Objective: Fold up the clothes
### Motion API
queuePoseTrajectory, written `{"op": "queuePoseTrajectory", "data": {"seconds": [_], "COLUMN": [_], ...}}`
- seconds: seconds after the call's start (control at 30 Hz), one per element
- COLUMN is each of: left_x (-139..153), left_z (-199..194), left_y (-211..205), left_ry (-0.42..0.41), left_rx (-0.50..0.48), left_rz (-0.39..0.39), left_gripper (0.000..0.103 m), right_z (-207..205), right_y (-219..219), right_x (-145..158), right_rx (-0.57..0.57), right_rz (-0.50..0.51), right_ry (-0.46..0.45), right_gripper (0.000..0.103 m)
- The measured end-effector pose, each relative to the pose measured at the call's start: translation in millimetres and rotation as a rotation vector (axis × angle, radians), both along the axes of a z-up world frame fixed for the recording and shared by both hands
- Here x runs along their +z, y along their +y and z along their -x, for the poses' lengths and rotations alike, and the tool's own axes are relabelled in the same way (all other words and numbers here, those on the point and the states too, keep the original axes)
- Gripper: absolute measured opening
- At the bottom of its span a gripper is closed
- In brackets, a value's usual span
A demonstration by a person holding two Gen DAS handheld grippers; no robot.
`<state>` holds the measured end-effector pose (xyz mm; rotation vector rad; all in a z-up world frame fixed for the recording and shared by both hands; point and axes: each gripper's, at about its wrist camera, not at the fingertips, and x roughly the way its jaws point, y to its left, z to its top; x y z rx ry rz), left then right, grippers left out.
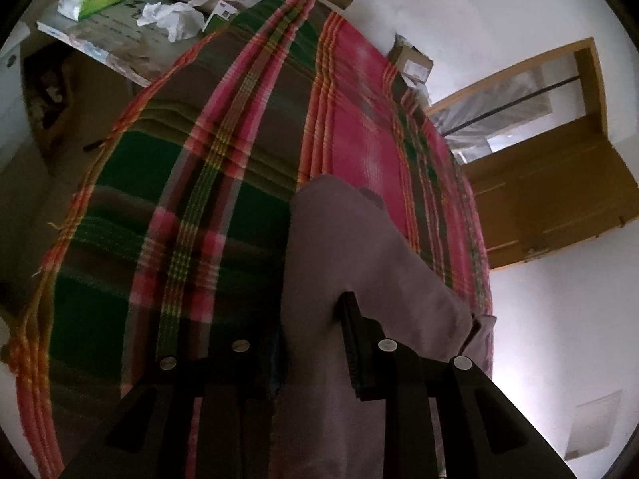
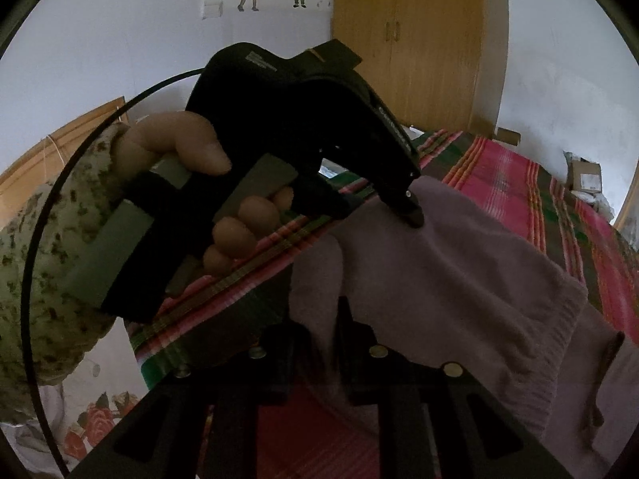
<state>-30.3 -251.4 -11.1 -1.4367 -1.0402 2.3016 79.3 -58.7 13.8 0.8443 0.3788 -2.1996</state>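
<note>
On the plaid blanket (image 1: 223,167) lies one mauve knitted garment (image 2: 459,279), the single piece of clothing in sight, and two black grippers work at it. From the left wrist view, the left gripper (image 1: 315,343) has a fold of the garment (image 1: 339,263) bunched between its fingers, the cloth rising past them, so it is clamped on the fabric. From the right wrist view, the right gripper (image 2: 315,343) likewise has cloth drawn up between its two fingers and pinched there. One hand (image 2: 223,195) in a speckled sleeve (image 2: 52,263) grips the left tool's handle, whose tip touches the garment's upper edge. One wooden wardrobe (image 2: 411,40) stands behind.
</note>
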Motion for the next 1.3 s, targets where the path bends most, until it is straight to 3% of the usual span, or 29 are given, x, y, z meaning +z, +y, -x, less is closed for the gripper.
{"op": "queuePoseTrajectory", "data": {"seconds": [0.13, 0.37, 0.83, 1.3], "left_x": [0.5, 14.6, 67.2, 122.3], "left_z": [0.7, -5.3, -11.7, -13.1], "left_y": [1.3, 3.3, 33.1, 100.7], "left_ry": [0.012, 0.052, 0.131, 0.232], "left_rx": [0.005, 0.018, 0.024, -0.026], "left_rz": [-0.001, 0.007, 0.018, 0.029], "left_gripper": [0.024, 0.013, 0.012, 0.012], "right_z": [-6.1, -6.9, -24.6, -31.3], "right_y": [4.5, 11.4, 63.1, 133.6], "right_x": [2.2, 9.0, 54.1, 94.1], "right_rx": [0.001, 0.003, -0.042, -0.114], "right_rz": [0.015, 0.042, 0.160, 0.302], "right_ry": [-0.005, 0.009, 0.067, 0.095], "right_gripper": [0.017, 0.017, 0.017, 0.017]}}
